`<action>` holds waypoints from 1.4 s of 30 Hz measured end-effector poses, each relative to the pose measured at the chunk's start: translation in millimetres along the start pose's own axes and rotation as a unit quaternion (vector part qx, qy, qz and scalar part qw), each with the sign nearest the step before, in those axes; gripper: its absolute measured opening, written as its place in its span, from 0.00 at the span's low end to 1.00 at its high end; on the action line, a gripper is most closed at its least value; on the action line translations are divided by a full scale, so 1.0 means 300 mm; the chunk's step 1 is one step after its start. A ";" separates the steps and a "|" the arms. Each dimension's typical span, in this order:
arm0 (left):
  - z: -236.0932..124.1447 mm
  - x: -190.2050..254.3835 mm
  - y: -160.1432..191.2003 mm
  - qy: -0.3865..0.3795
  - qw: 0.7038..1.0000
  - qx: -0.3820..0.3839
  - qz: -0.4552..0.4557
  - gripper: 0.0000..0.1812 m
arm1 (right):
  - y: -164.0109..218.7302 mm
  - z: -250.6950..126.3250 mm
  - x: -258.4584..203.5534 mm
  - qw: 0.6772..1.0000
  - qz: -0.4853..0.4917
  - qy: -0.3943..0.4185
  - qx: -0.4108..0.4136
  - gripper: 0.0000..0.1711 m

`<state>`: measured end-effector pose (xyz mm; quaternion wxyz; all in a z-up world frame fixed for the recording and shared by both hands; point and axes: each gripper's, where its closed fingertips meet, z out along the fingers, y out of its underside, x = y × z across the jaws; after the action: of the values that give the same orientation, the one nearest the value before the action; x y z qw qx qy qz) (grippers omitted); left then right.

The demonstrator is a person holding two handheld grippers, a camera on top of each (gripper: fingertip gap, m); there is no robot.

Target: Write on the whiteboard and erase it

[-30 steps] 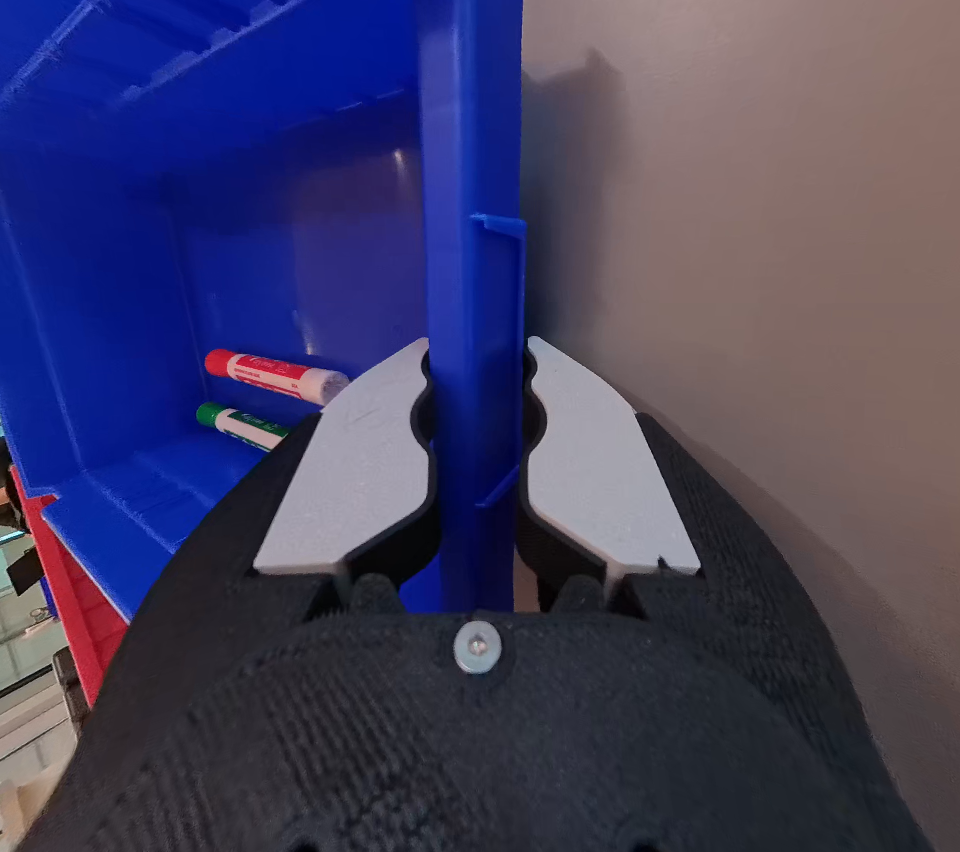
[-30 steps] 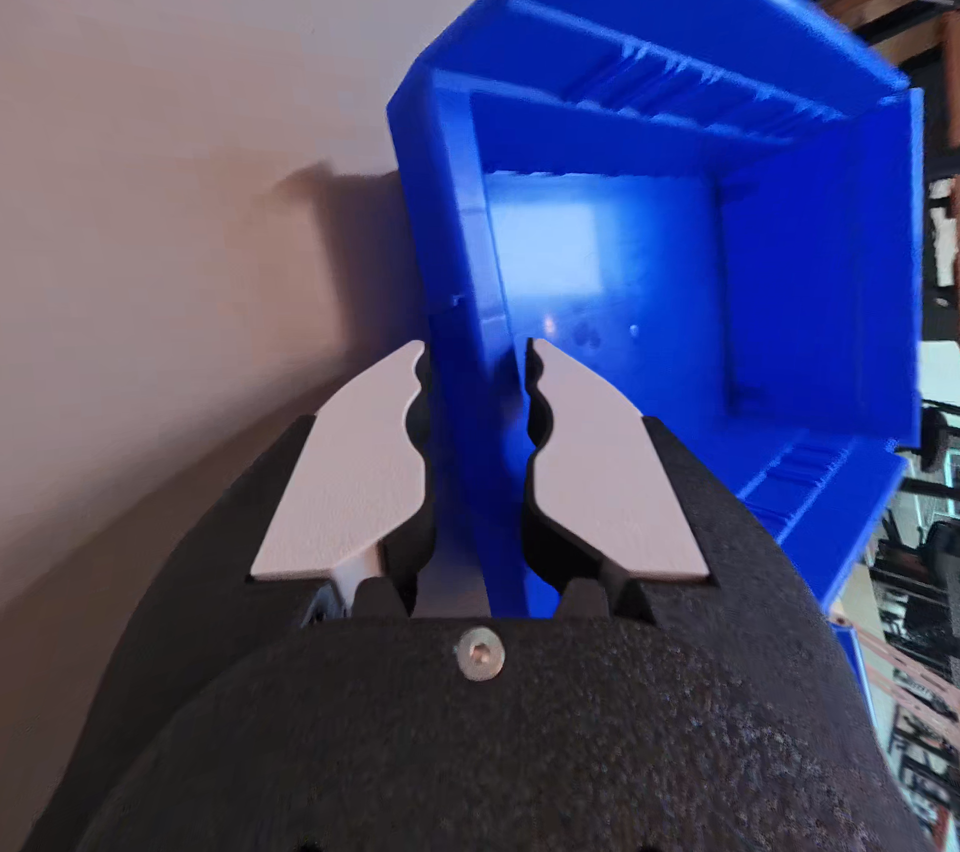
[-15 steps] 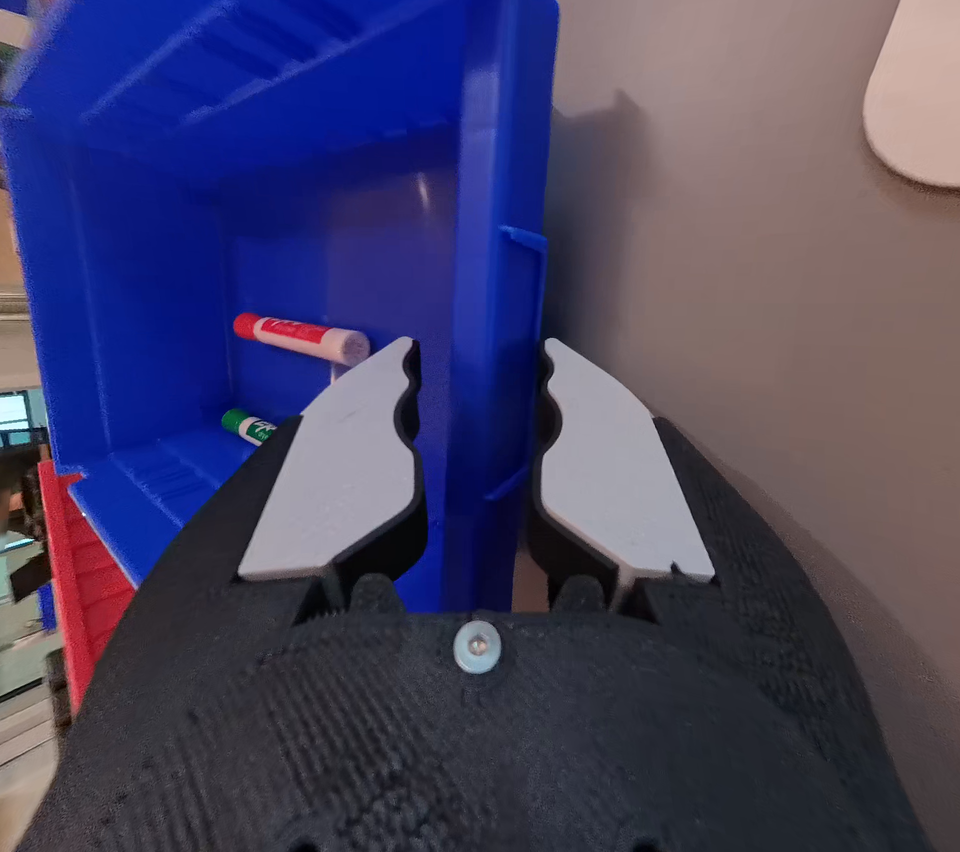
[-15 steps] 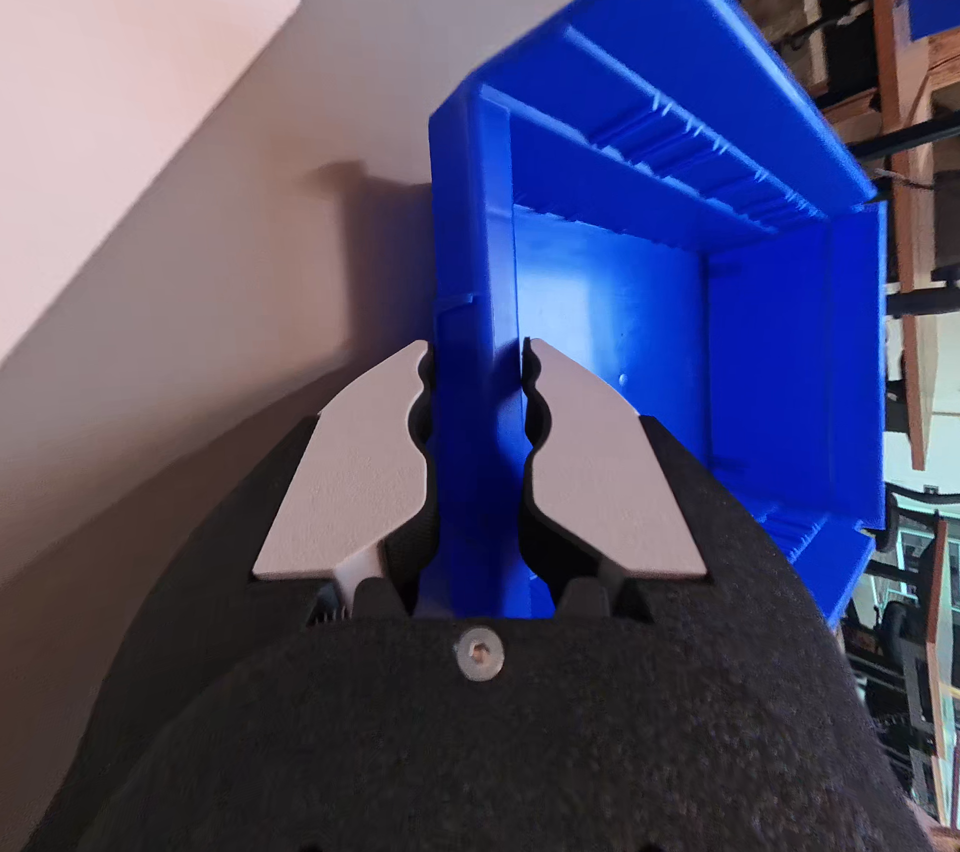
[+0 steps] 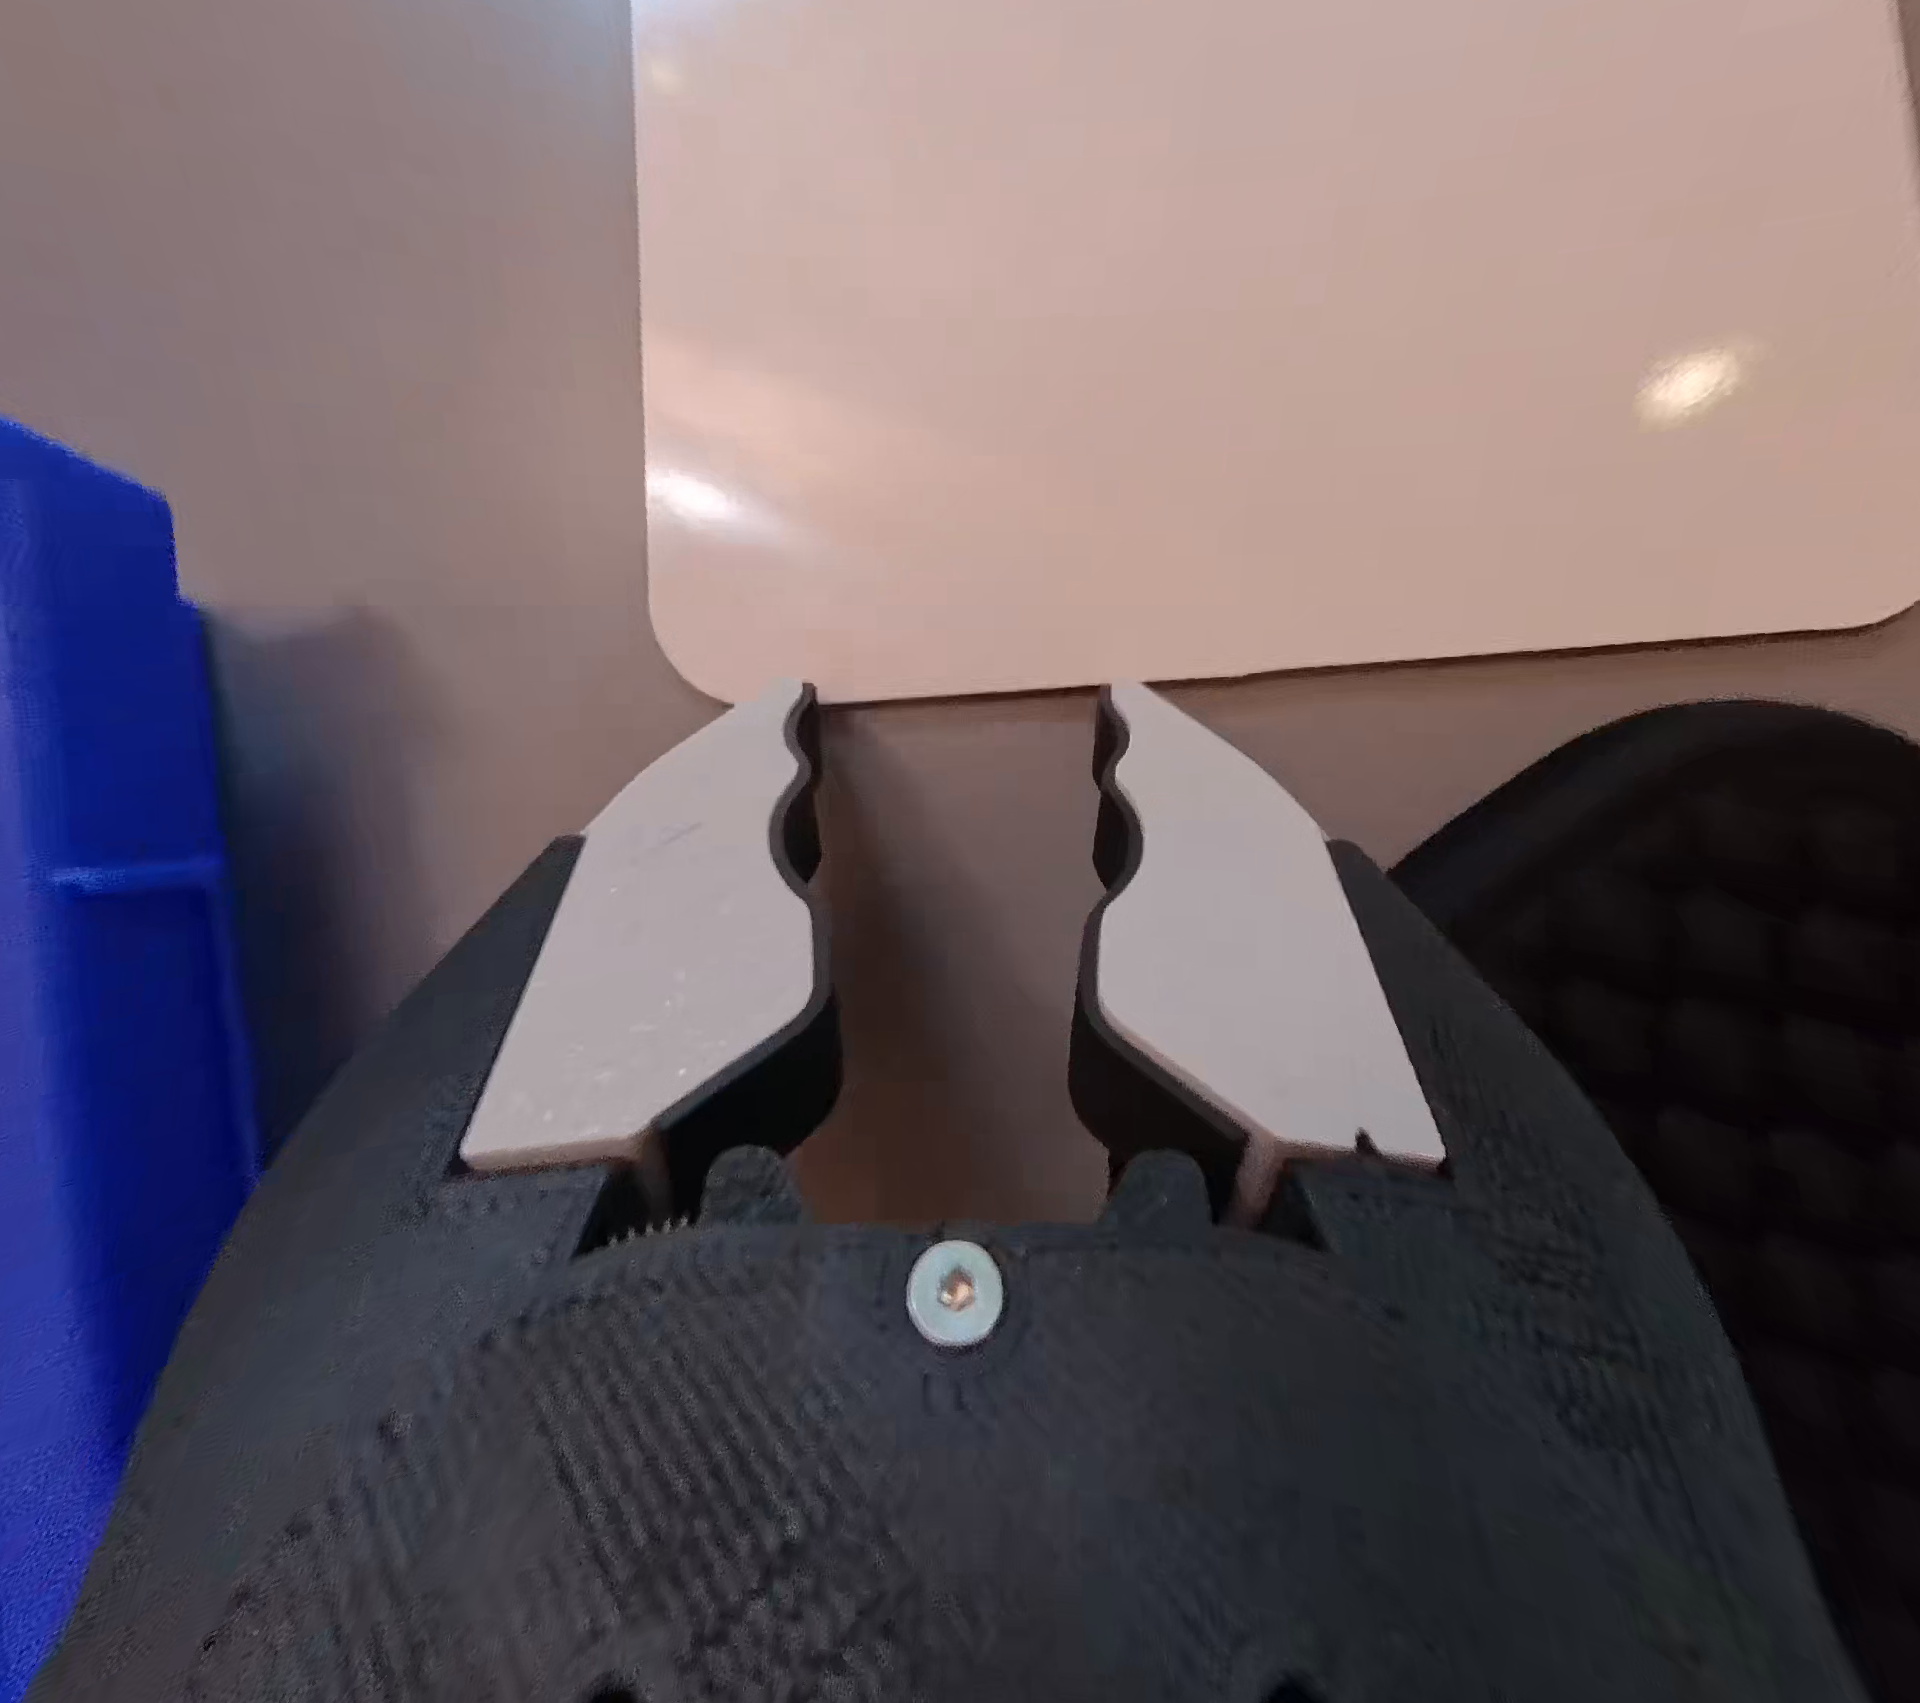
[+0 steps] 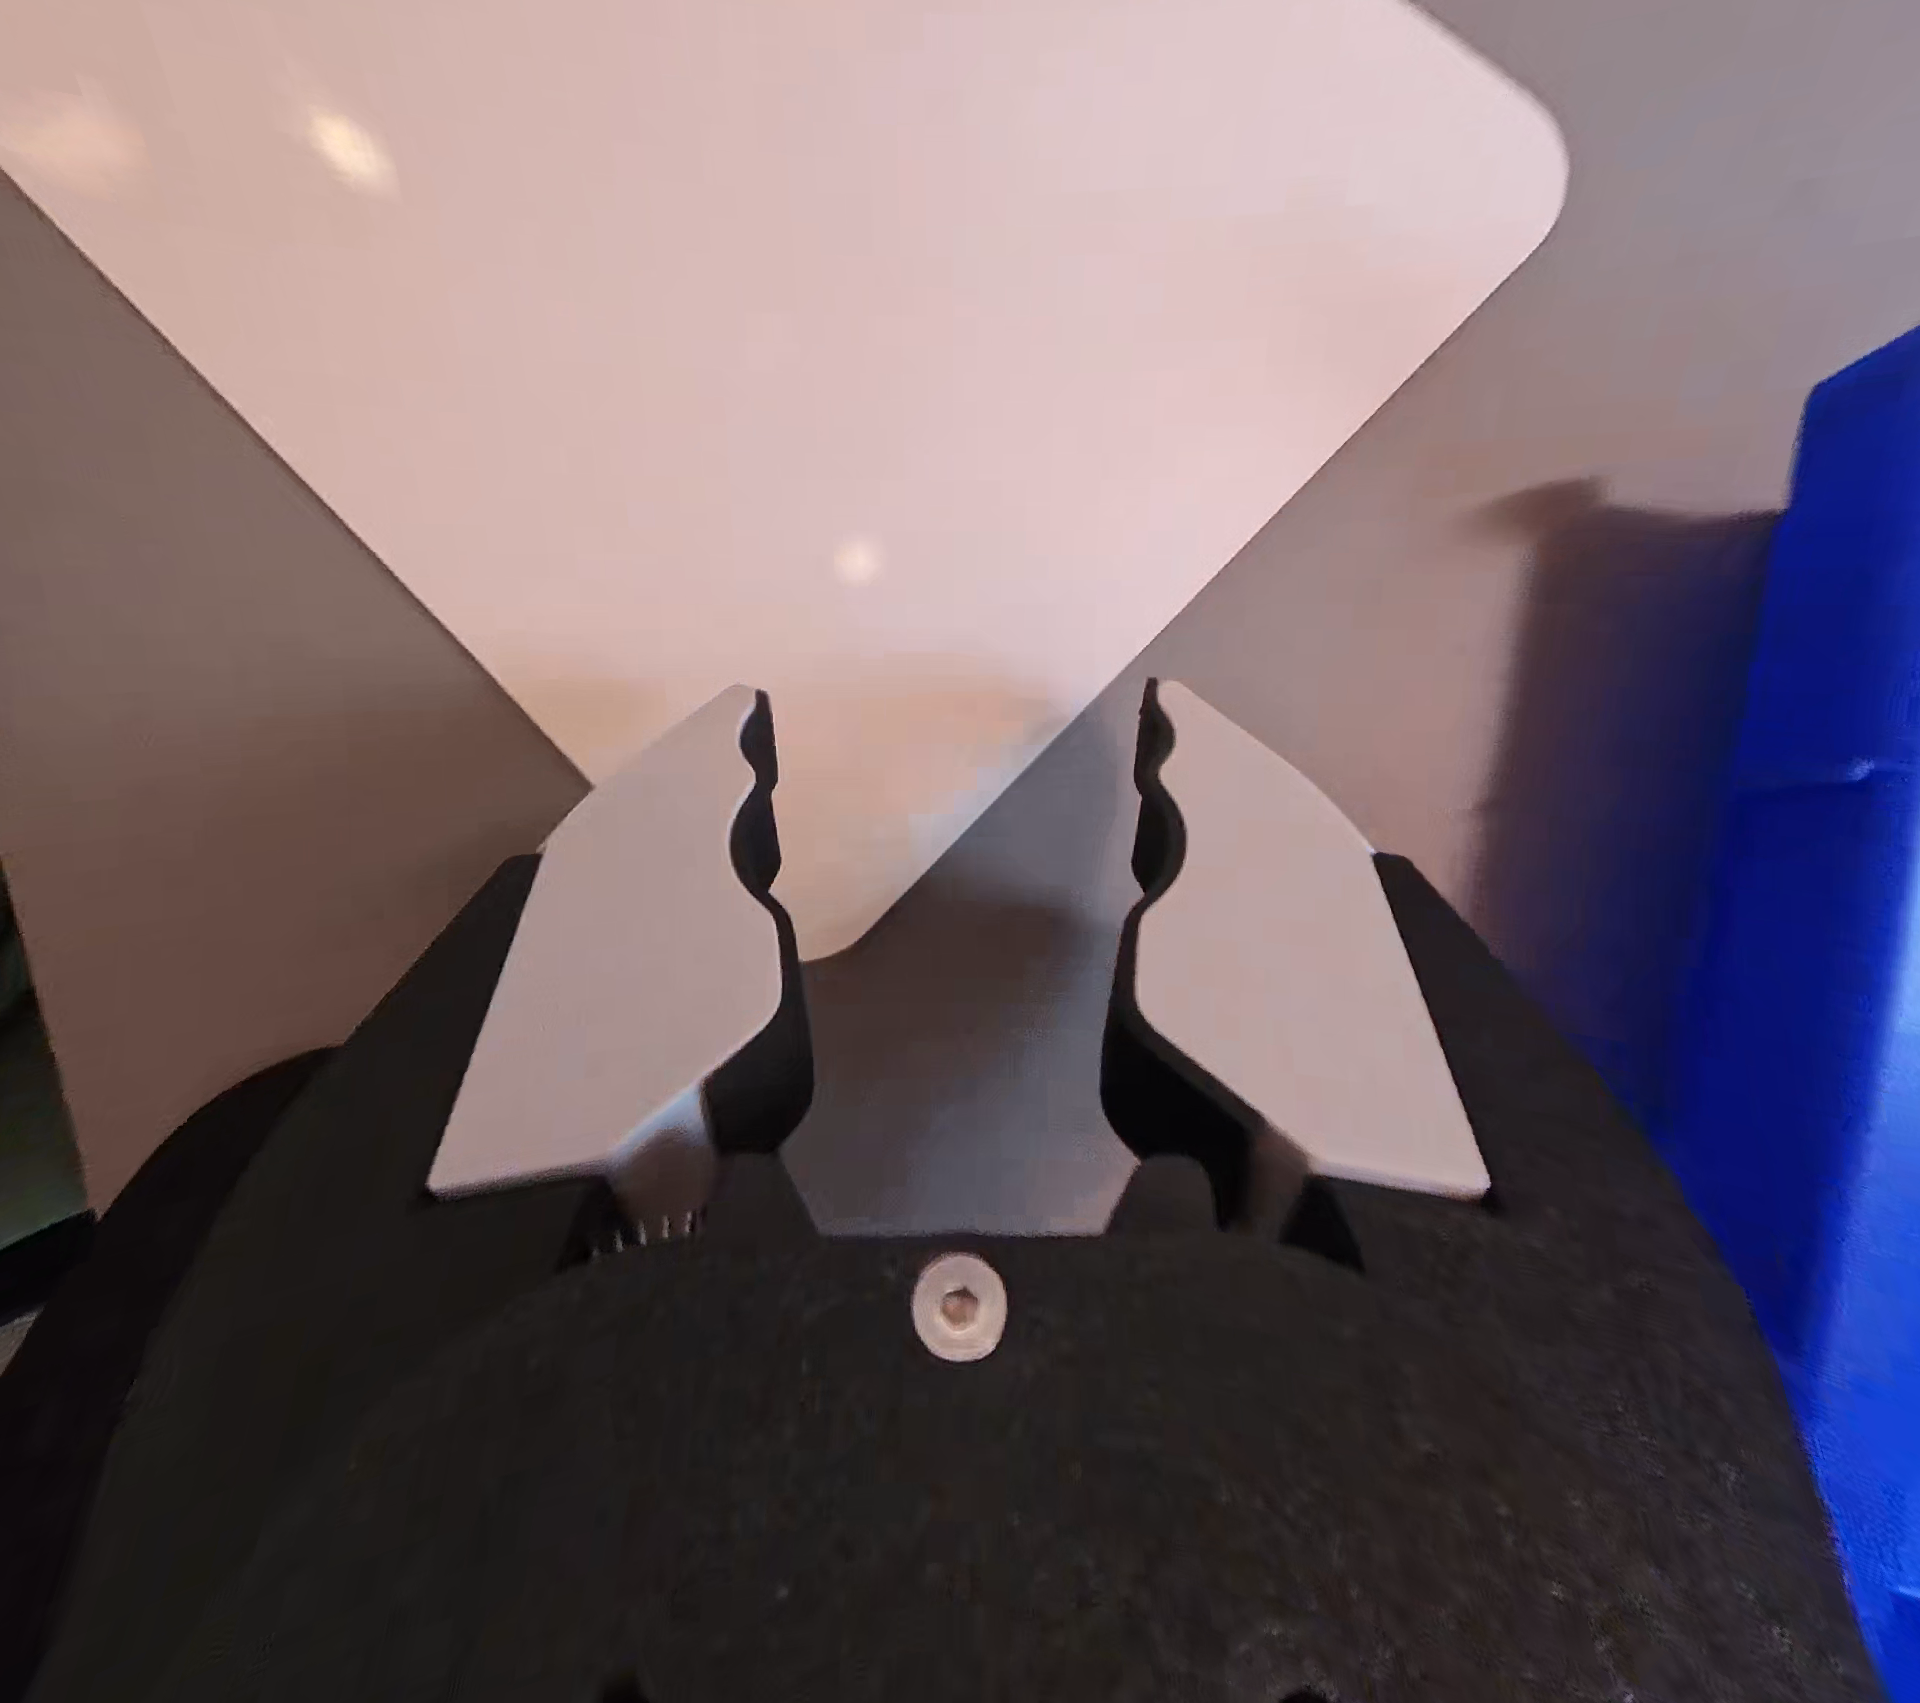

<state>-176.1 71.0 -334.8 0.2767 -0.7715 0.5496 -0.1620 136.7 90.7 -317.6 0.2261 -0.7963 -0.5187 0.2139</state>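
White and unmarked, the whiteboard (image 5: 1195,251) lies flat on the counter (image 5: 312,199) just ahead of both our hand-held grippers, left (image 5: 956,697) and right (image 6: 956,697), each spread and empty.

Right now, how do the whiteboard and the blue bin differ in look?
The whiteboard is pale, glossy and flat on the table, showing light reflections and no marks; the bin is deep blue and stands up as a tall wall. The whiteboard fills the middle of both views; the bin only shows at an edge. Neither is gripped.
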 end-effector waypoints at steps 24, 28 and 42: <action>-0.073 -0.237 -0.224 -0.137 0.970 0.200 -0.002 0.13 | -0.200 -0.034 -0.032 0.979 -0.040 0.106 0.168 0.35; -0.285 -0.426 -0.262 -0.306 0.925 0.224 -0.017 0.00 | -0.369 -0.101 -0.035 0.957 -0.050 0.104 0.268 0.34; -0.532 -1.022 0.062 -0.485 0.831 -0.033 -0.270 0.10 | -0.511 -0.166 0.054 0.884 -0.075 0.216 0.408 0.00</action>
<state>-384.0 314.3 -202.7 0.4270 -0.8775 0.1192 0.1832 59.7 153.9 -189.8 0.6524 -0.6190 -0.3826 0.2117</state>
